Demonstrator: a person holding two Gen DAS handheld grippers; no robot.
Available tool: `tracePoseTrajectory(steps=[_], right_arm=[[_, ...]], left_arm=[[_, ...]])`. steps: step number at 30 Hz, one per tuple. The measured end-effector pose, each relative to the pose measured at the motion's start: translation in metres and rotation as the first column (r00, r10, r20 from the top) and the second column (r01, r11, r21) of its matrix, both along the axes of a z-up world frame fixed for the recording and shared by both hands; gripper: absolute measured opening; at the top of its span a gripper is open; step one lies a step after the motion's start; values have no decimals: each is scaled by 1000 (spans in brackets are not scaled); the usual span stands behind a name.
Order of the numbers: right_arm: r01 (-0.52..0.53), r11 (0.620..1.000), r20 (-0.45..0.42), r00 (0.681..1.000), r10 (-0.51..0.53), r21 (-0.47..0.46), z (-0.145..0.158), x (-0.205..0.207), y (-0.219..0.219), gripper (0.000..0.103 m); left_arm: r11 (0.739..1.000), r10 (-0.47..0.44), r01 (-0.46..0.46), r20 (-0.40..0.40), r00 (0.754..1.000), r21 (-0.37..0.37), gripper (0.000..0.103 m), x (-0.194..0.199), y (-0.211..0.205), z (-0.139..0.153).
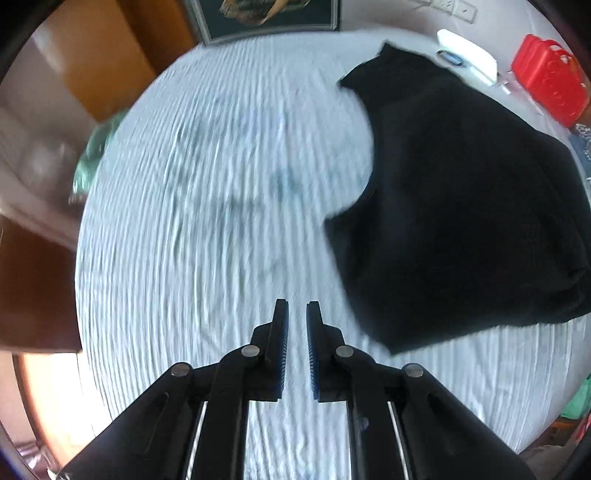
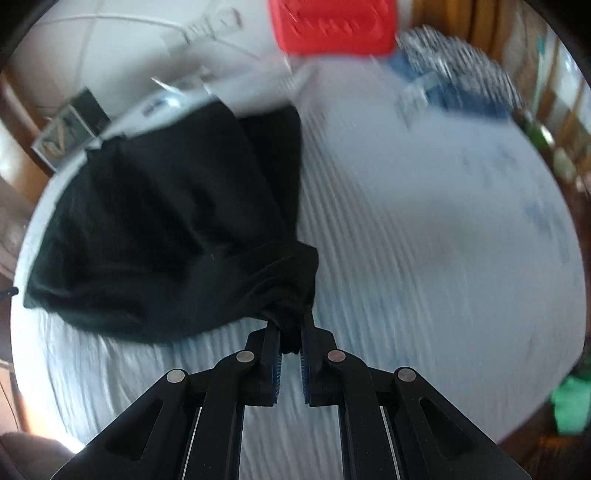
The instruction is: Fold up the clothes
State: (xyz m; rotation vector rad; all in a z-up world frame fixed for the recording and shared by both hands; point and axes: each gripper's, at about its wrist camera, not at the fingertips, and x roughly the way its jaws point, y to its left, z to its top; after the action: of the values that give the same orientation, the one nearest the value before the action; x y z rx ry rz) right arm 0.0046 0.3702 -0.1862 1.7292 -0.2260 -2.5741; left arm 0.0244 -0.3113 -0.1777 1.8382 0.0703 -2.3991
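White bedspread (image 2: 424, 258); right gripper (image 2: 290, 325) pinches black garment (image 2: 166, 229) (bunched).

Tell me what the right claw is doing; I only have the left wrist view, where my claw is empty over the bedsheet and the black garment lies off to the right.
Observer: The right claw is shut on a bunched corner of the black garment.
Operator: Say whether that corner is lifted or flat.
Observer: Cannot tell for sure; the cloth gathers into a knot at the fingertips and fans out from there over the bedsheet.
Operator: Name anything past the garment on that side.
Observer: A striped black-and-white cloth with blue fabric lies beside the red basket, near the bed's far edge.
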Motion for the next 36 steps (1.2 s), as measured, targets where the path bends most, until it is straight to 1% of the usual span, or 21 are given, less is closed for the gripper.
tracePoseTrajectory(steps=[1, 2, 3, 5, 6, 7, 8, 9, 10, 12, 14, 17, 19, 21, 23, 26, 30, 33, 36], right_arm=[[13, 1000, 21, 1000, -13, -6, -6, 7, 5, 9], [15, 1000, 25, 1000, -15, -12, -7, 11, 7, 15], [20, 1000, 27, 999, -20, -4, -7, 12, 10, 23], [30, 1000, 28, 999, -30, -1, -4, 14, 17, 30], [34, 999, 25, 999, -34, -10, -1, 16, 20, 32], [38, 999, 16, 999, -38, -14, 2, 18, 23, 32], [42, 999, 5, 999, -42, -19, 4, 20, 26, 34], [45, 999, -8, 999, -46, -21, 7, 18, 30, 36], [48, 998, -18, 999, -49, -28, 11, 18, 32, 39], [53, 998, -35, 998, -54, -40, 18, 15, 35, 48], [57, 997, -52, 997, -60, -49, 25, 8, 39, 50], [73, 995, -65, 995, -78, -73, 33, -13, 36, 50], [80, 994, -75, 993, -85, -76, 39, -30, 33, 54], [75, 993, -82, 993, -83, -96, 45, -48, 29, 64], [74, 992, -85, 993, -82, -98, 50, -71, 23, 70], [80, 991, -81, 993, -88, -104, 54, -108, 18, 70], [93, 990, -54, 994, -99, -103, 53, -161, 12, 70], [103, 989, -32, 994, -107, -110, 48, -196, 9, 70], [123, 983, 0, 992, -124, -135, 39, -235, 9, 70]], left_arm=[[1000, 17, -17, -5, 1000, 15, 10, 4, -1, 1], [999, 27, -27, -11, 1000, 35, 10, 6, 0, 3], [998, 34, -33, -18, 999, 57, 10, 6, 2, 7], [994, 47, -44, -32, 998, 101, 11, 7, 7, 15], [991, 54, -49, -38, 998, 123, 17, 8, 10, 19], [990, 54, -47, -45, 998, 132, 25, 5, 14, 22], [990, 49, -42, -51, 997, 135, 53, 1, 18, 25], [990, 45, -37, -57, 997, 138, 78, -3, 23, 27], [990, 41, -31, -68, 997, 138, 85, -6, 29, 29], [989, 38, -25, -86, 996, 147, 86, -13, 41, 33], [988, 34, -19, -95, 995, 156, 86, -24, 50, 35], [991, 11, 4, -108, 994, 135, 86, -49, 64, 39], [990, -8, 24, -114, 993, 142, 86, -69, 72, 42], [989, -24, 41, -121, 992, 145, 86, -92, 80, 47], [988, -33, 52, -130, 991, 144, 86, -118, 86, 52], [987, -40, 60, -131, 991, 150, 86, -163, 91, 56], [985, -60, 79, -126, 990, 153, 86, -232, 98, 56], [985, -80, 96, -116, 990, 146, 86, -292, 105, 49], [984, -88, 100, -89, 992, 144, 86, -347, 109, 33]])
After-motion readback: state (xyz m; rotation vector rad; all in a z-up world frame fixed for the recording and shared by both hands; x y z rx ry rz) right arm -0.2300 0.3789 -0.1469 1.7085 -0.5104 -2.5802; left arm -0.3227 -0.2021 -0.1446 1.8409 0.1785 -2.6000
